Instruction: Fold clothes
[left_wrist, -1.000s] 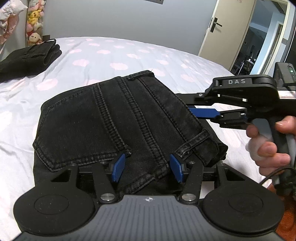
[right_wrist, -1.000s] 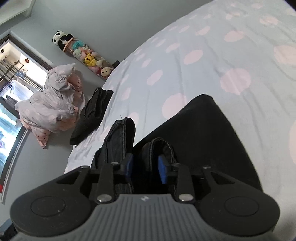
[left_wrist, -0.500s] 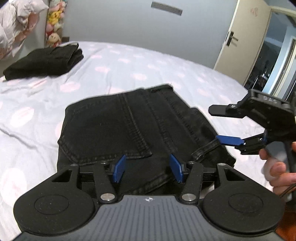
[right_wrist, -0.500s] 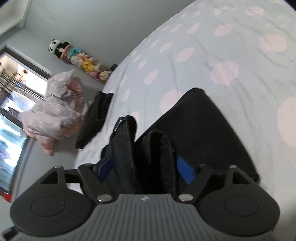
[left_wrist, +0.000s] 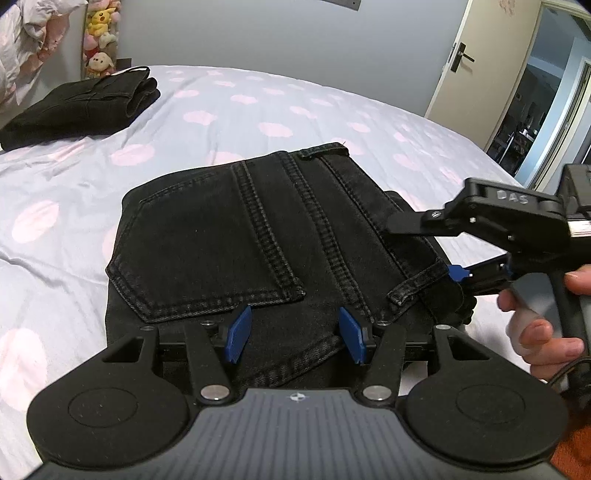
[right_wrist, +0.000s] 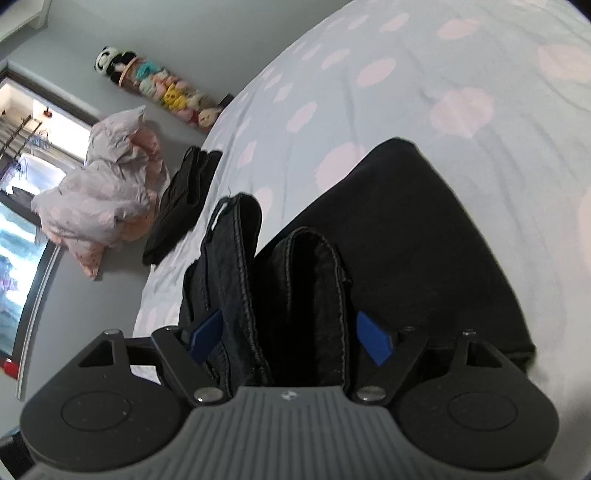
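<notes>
Currently: folded black denim jeans on a bed with a lilac, pink-spotted sheet.
Left hand-held gripper half-open over the near hem, pads clear. Right hand-held gripper wide, straddling the jeans' right-side folds without pinching. Second folded black garment well apart, far left.

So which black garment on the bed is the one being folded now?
On the spotted bed, look nearest the grippers, not toward the far corner by the soft toys. It is the black jeans lying back pocket up with stitched seams showing; the other black pile is already folded.
</notes>
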